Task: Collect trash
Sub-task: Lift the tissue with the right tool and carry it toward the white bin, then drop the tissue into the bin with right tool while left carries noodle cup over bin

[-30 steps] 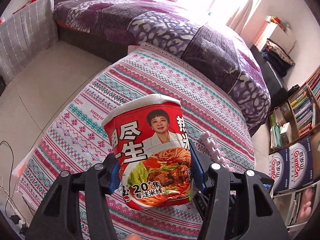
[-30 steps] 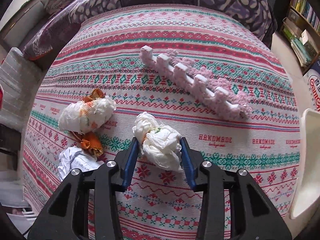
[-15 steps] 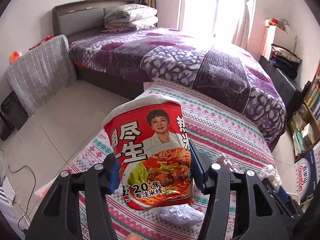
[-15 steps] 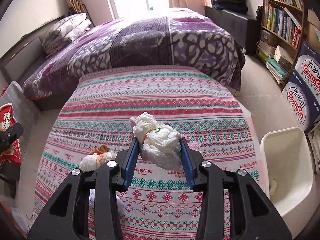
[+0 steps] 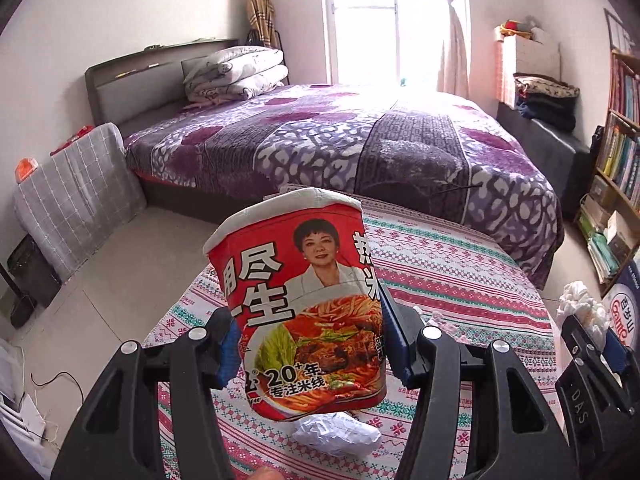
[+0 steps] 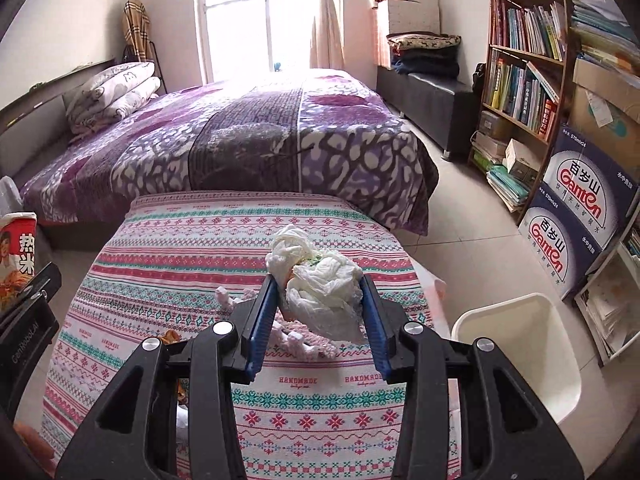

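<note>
The left gripper [image 5: 310, 344] holds a red paper instant-noodle cup [image 5: 304, 304] printed with a woman's portrait and a noodle photo. Its blue-padded fingers [image 5: 394, 340] pinch the cup's lower half from both sides, and the cup stands almost upright, tipped slightly toward ten o'clock, lifted clear above a table covered with a pink, teal and white striped patterned cloth [image 5: 460, 280]. Gripping low on the walls probably keeps the soft rim from collapsing.

The right gripper [image 6: 320, 320] pinches a crumpled white tissue wad [image 6: 320, 284] with a trace of green in its folds; the blue pads [image 6: 262, 320] press its two sides, and it too is raised off the cloth.

At four o'clock in the right wrist view, beside the table's edge on the tiled floor, stands an open white plastic bin [image 6: 520, 360], the likely destination for both items. Lifting them high seems meant to carry them over the table edge to it.

More litter remains on the cloth: a crumpled white paper ball [image 5: 336, 434] at six o'clock under the cup, and a pink notched foam strip [image 6: 296, 338] just beyond the right fingers. A bed with a purple patterned blanket [image 6: 240, 140] fills the twelve o'clock background.
</note>
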Demonstrator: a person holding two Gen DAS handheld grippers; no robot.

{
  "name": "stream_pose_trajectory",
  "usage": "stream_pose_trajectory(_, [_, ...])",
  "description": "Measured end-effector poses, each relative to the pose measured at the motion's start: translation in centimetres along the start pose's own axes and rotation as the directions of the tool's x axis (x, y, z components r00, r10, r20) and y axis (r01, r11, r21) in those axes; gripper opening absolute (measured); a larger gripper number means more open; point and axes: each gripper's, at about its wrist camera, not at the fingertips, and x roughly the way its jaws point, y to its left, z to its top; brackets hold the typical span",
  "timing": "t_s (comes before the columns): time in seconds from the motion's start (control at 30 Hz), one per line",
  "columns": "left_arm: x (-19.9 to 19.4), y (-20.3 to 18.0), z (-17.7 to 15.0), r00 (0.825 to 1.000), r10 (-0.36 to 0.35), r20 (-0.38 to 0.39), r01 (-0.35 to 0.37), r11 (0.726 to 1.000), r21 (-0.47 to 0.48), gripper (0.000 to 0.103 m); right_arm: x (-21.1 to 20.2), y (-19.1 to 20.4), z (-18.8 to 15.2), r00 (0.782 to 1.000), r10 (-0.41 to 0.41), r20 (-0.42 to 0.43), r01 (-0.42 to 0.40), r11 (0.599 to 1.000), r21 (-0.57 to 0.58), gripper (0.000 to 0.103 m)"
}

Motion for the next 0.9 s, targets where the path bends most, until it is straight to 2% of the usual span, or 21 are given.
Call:
stream_pose_trajectory(0.5, [-1.7, -6.0, -0.7, 0.997, -0.076, 0.011, 0.075, 0.995, 0.064, 0.057, -1.0, -5.5, 0.8, 0.998, -0.068, 0.001, 0.068, 0.996, 0.058, 0.04])
stream_pose_trajectory(0.9, [-2.9, -11.1, -1.5, 0.989, -0.145, 0.001, 0.144, 0.984, 0.107, 0.057, -1.7, -12.7, 1.1, 0.985, -0.169, -0.03, 0.172, 0.973, 0.152, 0.04])
